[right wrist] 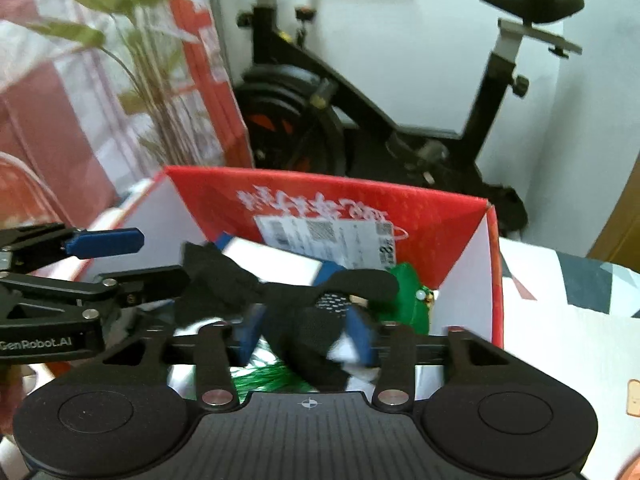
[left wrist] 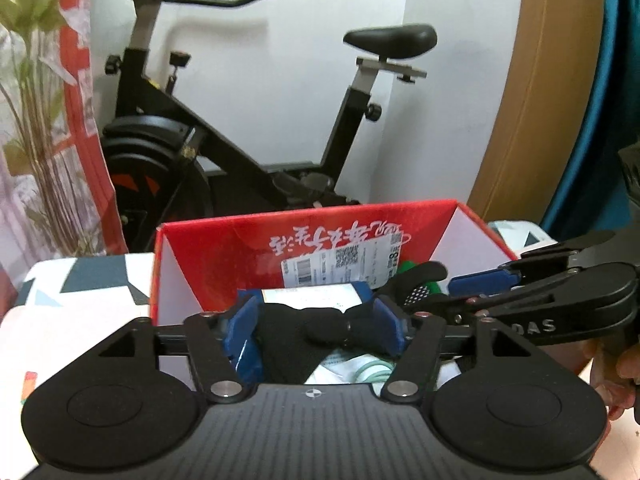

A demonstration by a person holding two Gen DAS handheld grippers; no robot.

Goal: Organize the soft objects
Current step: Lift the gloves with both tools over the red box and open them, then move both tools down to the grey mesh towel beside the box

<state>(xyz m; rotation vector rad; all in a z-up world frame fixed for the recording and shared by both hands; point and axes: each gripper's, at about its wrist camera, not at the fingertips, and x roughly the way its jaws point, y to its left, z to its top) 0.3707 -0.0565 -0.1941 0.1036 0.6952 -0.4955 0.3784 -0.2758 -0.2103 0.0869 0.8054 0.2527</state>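
An exercise bike (left wrist: 224, 136) stands against the wall behind the work area, with a plant (left wrist: 36, 120) to the left. On the worktop (left wrist: 80, 292), covered in a patterned cloth, sits an open red box (left wrist: 224, 248) bearing a shipping label on its inner back wall. Inside the box lie a white-and-blue carton (right wrist: 276, 260), a green item (right wrist: 408, 296) and pale packaged goods near the bottom. A black glove (left wrist: 304, 336) is stretched over the box opening between the two tools. The left hand-held gripper (left wrist: 316, 330) is clenched on one part of the glove, its blue pads pressing the fabric from both sides. The right hand-held gripper (right wrist: 306, 332) is likewise clenched on the glove, near the dotted palm; this view is blurred, so the exact contact cannot be told. Judgement: the step in hand is placing the glove into the box, with the item held just above the contents. The next move calls for lowering it clear of the box walls, then releasing both grips without snagging fabric on the pads.
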